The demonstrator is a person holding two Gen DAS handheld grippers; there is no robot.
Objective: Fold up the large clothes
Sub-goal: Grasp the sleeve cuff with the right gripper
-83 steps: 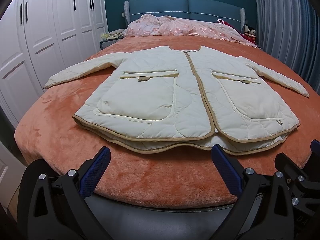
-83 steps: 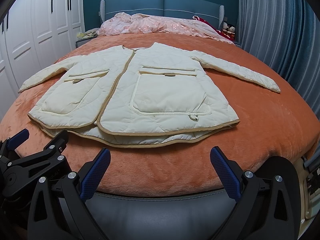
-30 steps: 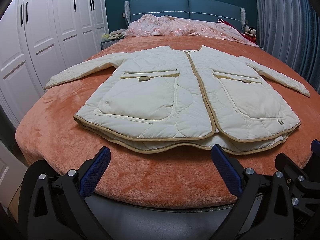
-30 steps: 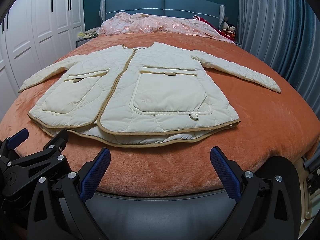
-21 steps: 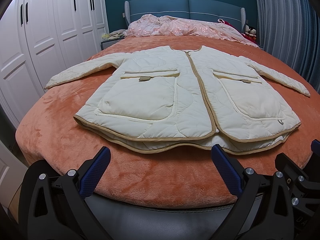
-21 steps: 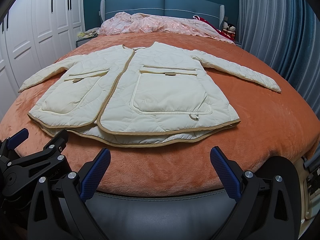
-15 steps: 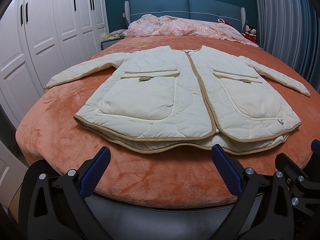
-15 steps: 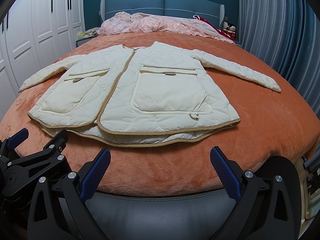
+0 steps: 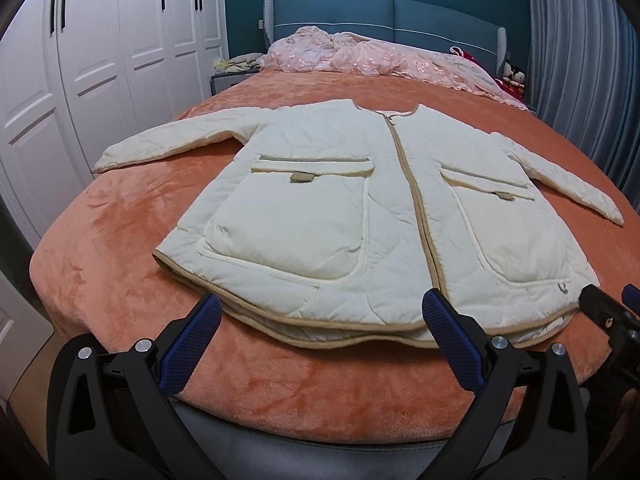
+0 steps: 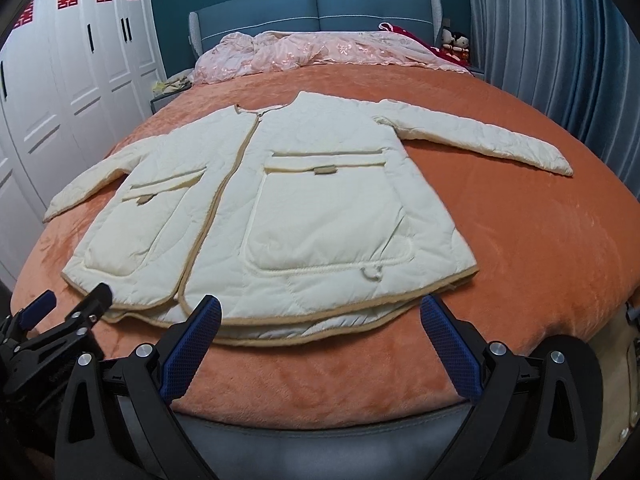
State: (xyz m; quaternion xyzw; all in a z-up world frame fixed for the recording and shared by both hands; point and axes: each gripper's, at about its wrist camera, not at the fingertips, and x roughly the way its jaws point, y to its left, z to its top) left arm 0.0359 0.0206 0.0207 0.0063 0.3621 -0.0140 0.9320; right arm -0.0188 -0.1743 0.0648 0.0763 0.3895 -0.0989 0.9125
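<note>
A cream quilted jacket (image 9: 360, 208) with tan trim lies flat and face up on the orange bedspread (image 9: 100, 240), sleeves spread to both sides. It also shows in the right wrist view (image 10: 304, 208). My left gripper (image 9: 320, 320) is open and empty, its blue-padded fingertips just short of the jacket's hem on the left half. My right gripper (image 10: 320, 320) is open and empty, its fingertips at the hem of the right half. The left gripper also appears at the lower left of the right wrist view (image 10: 60, 320).
A pink crumpled quilt (image 9: 380, 56) lies by the blue headboard (image 9: 400, 16). White wardrobe doors (image 9: 100, 60) stand to the left, grey curtains (image 10: 560, 40) to the right. The bed's grey foot edge (image 10: 320, 440) is right below the grippers.
Both grippers have moved forward over the bed's foot edge, closer to the jacket's hem. The jacket has not moved.
</note>
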